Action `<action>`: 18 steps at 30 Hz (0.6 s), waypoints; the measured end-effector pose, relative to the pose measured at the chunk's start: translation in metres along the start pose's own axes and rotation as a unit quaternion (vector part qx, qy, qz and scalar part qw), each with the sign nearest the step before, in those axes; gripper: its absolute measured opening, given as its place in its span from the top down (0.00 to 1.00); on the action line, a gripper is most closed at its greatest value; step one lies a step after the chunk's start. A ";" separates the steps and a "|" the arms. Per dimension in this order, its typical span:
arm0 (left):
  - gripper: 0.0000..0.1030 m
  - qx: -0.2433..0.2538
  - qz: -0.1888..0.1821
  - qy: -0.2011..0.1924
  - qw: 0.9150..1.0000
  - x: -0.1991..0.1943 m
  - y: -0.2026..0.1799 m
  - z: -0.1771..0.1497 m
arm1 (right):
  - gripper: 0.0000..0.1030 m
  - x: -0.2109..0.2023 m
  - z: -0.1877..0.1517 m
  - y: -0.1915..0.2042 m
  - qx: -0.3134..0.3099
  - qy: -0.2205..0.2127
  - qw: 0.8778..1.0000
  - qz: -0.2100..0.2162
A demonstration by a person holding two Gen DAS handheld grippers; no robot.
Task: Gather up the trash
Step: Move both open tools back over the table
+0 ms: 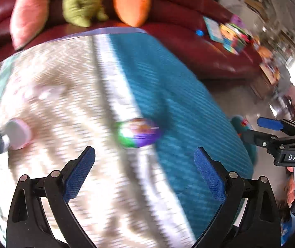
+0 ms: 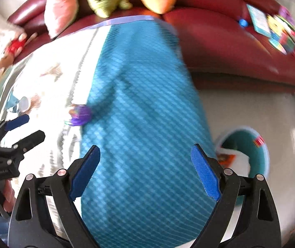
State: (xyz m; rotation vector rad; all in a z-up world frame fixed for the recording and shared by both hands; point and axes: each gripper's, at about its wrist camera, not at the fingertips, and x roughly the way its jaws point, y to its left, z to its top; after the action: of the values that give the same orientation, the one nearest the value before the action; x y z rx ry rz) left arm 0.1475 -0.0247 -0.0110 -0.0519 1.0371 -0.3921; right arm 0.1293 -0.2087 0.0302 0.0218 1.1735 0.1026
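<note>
We hold the left hand-held gripper above a padded surface spread with a quilted blanket. Its black arms are spread wide, the blue ribbed pads well apart, with nothing between them. The right hand-held gripper hangs over the teal half of the same blanket, its jaws just as wide and also empty.

The blanket has two parts: a teal side stitched in small raised diamonds, and a pale, patterned side with a zigzag seam between them; a thin lilac binding runs along the far edge. Both views are smeared by motion blur, so fine detail is lost.

The trash we can make out is a crumpled, glossy wrapper, purple and green, lying on the blanket right at the seam, just ahead of the left gripper's pads. To its left on the pale side lies a small round pink-rimmed lid or cup; we cannot tell which.

On the floor beside the blanket stands a round teal bin with paper scraps inside, just right of the right gripper.

Behind runs a dark red leather sofa, smooth and shiny, carrying soft plush cushions: a pink one, a lumpy green one and an orange carrot shape. Bright flat books lie on its seat.
</note>
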 end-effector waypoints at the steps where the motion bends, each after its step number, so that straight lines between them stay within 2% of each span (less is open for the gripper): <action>1: 0.06 -0.009 0.005 -0.003 1.000 -0.005 0.013 -0.002 | 0.17 0.003 0.004 0.012 -0.010 0.002 1.000 0.002; 8: 0.06 -0.091 0.062 -0.019 0.994 -0.039 0.117 -0.017 | 0.17 0.032 0.035 0.097 -0.086 0.027 0.996 0.027; 10: 0.06 -0.134 0.079 -0.028 0.987 -0.047 0.154 -0.022 | 0.17 0.041 0.044 0.125 -0.112 0.035 0.992 0.041; 14: 0.06 -0.216 0.109 -0.045 0.969 -0.059 0.216 -0.031 | 0.17 0.060 0.061 0.167 -0.156 0.050 0.985 0.061; 18: 0.06 -0.250 0.120 -0.037 0.960 -0.052 0.247 -0.032 | 0.17 0.077 0.079 0.201 -0.196 0.063 0.976 0.068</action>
State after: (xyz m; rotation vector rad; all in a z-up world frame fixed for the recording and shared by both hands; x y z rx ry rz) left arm 0.1692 0.2276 -0.0403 -0.3873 1.0338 0.1002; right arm 0.2177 0.0015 0.0041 -0.2565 1.2596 0.4610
